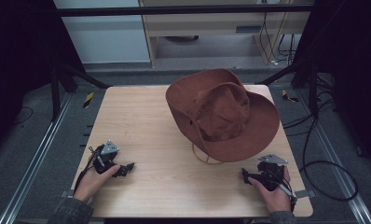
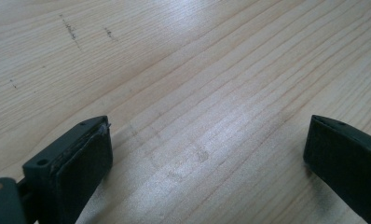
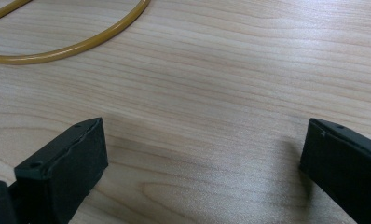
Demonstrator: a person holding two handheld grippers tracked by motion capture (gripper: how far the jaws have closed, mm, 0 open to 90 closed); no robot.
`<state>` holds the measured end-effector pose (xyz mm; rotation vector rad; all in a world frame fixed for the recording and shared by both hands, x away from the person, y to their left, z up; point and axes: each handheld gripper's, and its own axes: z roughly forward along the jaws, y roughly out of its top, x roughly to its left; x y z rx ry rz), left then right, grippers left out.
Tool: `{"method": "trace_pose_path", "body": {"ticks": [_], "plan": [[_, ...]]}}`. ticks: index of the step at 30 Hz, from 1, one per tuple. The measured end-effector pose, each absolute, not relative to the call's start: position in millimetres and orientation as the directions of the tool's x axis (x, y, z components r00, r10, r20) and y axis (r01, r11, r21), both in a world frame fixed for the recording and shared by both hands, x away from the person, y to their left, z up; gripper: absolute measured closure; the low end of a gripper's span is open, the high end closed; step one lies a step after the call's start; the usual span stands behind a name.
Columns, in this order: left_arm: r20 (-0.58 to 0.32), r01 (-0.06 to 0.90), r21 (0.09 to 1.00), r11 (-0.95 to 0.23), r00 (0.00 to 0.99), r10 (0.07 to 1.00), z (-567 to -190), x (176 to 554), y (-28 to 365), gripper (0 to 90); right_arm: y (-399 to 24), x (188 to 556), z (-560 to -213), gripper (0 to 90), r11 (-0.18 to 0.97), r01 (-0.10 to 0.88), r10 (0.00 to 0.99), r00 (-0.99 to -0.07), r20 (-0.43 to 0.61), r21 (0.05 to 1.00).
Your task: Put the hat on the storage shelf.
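- The left gripper [image 1: 127, 166] was observed low at the near left corner of the wooden table [image 1: 141, 121], held in the person's left hand [image 1: 92, 182], with its jaws pointed toward the table's middle.
- In the left gripper view, the left gripper [image 2: 207, 149] was seen with its jaws set wide apart; nothing was held between them, and bare wood grain with a few faint scuff marks was recorded beneath.
- The right gripper [image 1: 244, 173] was noted near the front right corner, held in the person's right hand [image 1: 274, 191], just in front of the hat's brim.
- In the right gripper view, the right gripper [image 3: 204, 149] was likewise found spread wide and empty over the table.
- A brown wide-brimmed hat [image 1: 223, 112] was recorded on the far right part of the table, tilted, its crown facing the camera.
- A yellowish chin cord [image 1: 204, 157] was seen looping from under the near brim onto the table; the same chin cord [image 3: 76, 44] was visible ahead of the right gripper, apart from its jaws.
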<state>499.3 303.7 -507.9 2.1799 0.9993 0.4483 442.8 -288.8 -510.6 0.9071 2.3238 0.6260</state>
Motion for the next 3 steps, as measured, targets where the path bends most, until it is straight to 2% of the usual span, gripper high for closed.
{"method": "trace_pose_path", "body": {"ticks": [3], "plan": [[0.023, 0.529, 0.709, -0.467, 0.644, 0.764, -508.0, 499.9, 303.3, 0.0, -288.7, 442.7, -510.5, 0.7, 0.661, 0.456, 0.719, -0.613, -0.327, 0.596]]}}
